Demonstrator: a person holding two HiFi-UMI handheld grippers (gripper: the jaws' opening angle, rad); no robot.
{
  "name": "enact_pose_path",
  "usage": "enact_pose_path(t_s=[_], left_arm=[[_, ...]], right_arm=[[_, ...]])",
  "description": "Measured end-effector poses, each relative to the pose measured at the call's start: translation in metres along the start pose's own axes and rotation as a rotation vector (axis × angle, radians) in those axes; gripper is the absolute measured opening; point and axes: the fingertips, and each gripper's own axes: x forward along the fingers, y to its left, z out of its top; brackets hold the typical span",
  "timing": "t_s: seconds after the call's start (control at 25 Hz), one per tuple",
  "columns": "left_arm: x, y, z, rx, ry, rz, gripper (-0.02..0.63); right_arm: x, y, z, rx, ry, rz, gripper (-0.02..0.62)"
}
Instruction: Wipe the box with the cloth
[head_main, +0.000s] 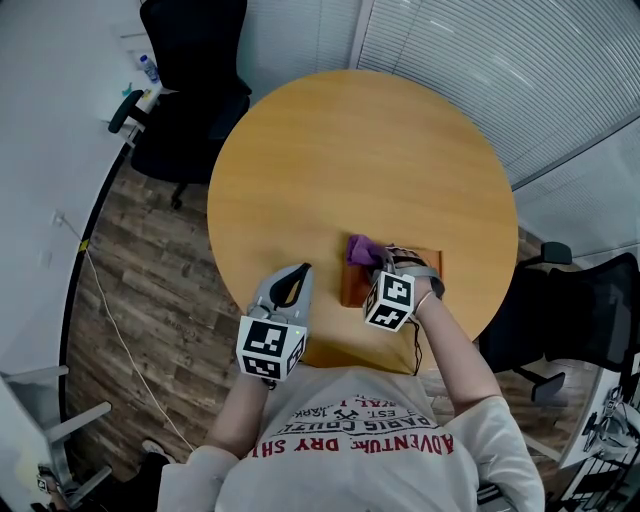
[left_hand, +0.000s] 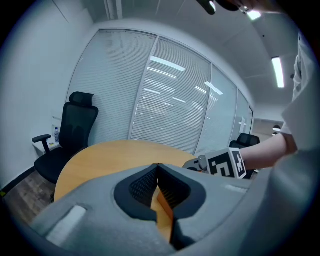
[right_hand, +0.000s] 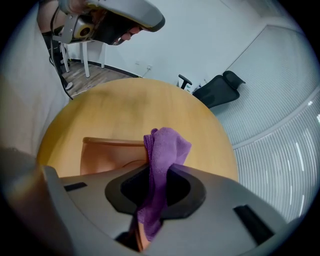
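Wood-toned and round, the table fills the middle of the head view, and most of its top is bare. A black office chair is seen at the far left, well apart from the work.

A flat brown box lies on the near right part of the table, close to the person. It appears to have been placed there so that it can be reached without leaning.

The left gripper is held over the near edge of the table, left of the box and apart from it. Its jaws are closed tip to tip and nothing is caught between them. It is judged to be kept aside so that the box is left free for wiping.

The right gripper is held over the box. Its jaws are closed on the purple cloth, which is pinched in a fold. One bunch stands out past the tips towards the far edge of the box, and a tail hangs back between the jaws. The bunched end is probably presented this way so that soft fabric, not the jaws, meets the box. Whether the cloth touches the box cannot be told.
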Motion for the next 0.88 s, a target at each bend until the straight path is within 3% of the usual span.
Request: enact_pose_path(t_s=[0.56, 0.88], left_arm=[[-0.019, -0.010, -0.010, 0.014, 0.012, 0.023, 0.009], [-0.031, -0.027, -0.015, 0.007, 0.009, 0.049, 0.009]], right_arm=[[-0.020, 0.040, -0.002, -0.026, -0.037, 0.090, 0.067], [-0.033, 0.057, -0.007, -0.075, -0.035, 0.080, 0.067]])
